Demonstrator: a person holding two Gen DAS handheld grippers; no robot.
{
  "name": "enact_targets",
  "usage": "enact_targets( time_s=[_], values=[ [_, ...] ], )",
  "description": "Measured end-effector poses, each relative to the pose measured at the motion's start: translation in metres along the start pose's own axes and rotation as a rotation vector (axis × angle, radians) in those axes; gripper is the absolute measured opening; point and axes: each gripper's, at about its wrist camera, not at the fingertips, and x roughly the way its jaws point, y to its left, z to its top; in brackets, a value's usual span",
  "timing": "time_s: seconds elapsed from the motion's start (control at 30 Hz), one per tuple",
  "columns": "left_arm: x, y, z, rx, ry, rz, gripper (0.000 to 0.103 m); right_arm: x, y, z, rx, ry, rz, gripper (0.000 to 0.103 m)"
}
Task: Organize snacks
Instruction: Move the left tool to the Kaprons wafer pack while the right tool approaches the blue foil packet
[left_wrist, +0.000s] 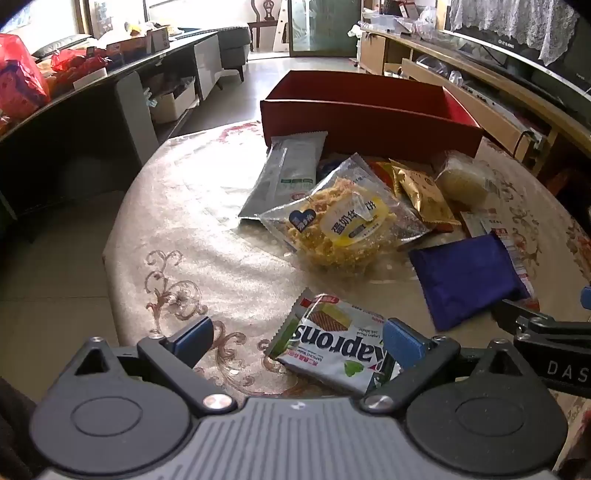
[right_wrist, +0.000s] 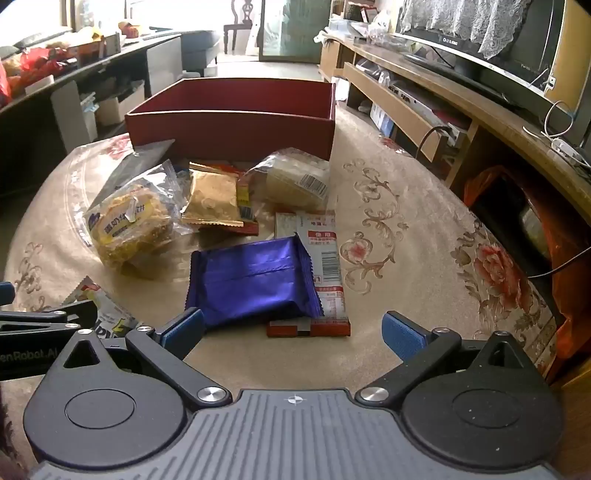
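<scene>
Snack packets lie on a floral tablecloth in front of an open red box (left_wrist: 369, 110) (right_wrist: 229, 122). My left gripper (left_wrist: 298, 338) is open just above a white Kaprons wafer packet (left_wrist: 332, 343) (right_wrist: 107, 314), which lies between the blue pads without being pressed. My right gripper (right_wrist: 293, 330) is open too. A purple foil packet (right_wrist: 255, 280) (left_wrist: 465, 277) lies just ahead of it, on top of a red-and-white packet (right_wrist: 327, 266). Further back are a yellow egg-cake bag (left_wrist: 340, 221) (right_wrist: 129, 221), a silver packet (left_wrist: 288, 173), a gold packet (left_wrist: 421, 192) (right_wrist: 214, 199) and a clear bag of pale cake (left_wrist: 461, 181) (right_wrist: 291, 177).
The table's edge (left_wrist: 110, 258) curves off at the left, with tiled floor beyond. A dark counter with red bags (left_wrist: 22, 81) stands at the left. A wooden TV stand (right_wrist: 443, 96) with a screen and cables runs along the right. Bare tablecloth (right_wrist: 406, 240) lies right of the packets.
</scene>
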Motion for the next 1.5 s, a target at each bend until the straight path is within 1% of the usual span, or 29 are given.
enact_targets(
  time_s=[0.03,0.07,0.2,0.4,1.17,1.5],
  values=[
    [0.0,0.0,0.0,0.005,0.001,-0.001,0.1,0.0,0.0,0.0,0.001,-0.001,0.0,0.103],
    [0.006,0.002,-0.001,0.008,0.023,0.002,0.1,0.0,-0.001,0.0,0.0,-0.001,-0.001,0.103],
    [0.007,0.001,-0.003,0.01,0.019,0.005,0.1,0.001,-0.002,0.0,-0.003,0.003,-0.003,0.103],
    [0.008,0.0,-0.003,0.003,0.043,0.006,0.1,0.001,0.002,-0.002,-0.008,0.007,-0.004,0.103],
    [0.013,0.0,-0.004,-0.001,0.063,-0.002,0.1,0.006,0.002,-0.003,-0.018,0.026,0.0,0.103],
    [0.016,0.0,-0.004,-0.014,0.09,-0.01,0.1,0.008,0.001,-0.004,-0.018,0.04,0.0,0.103]
  ],
)
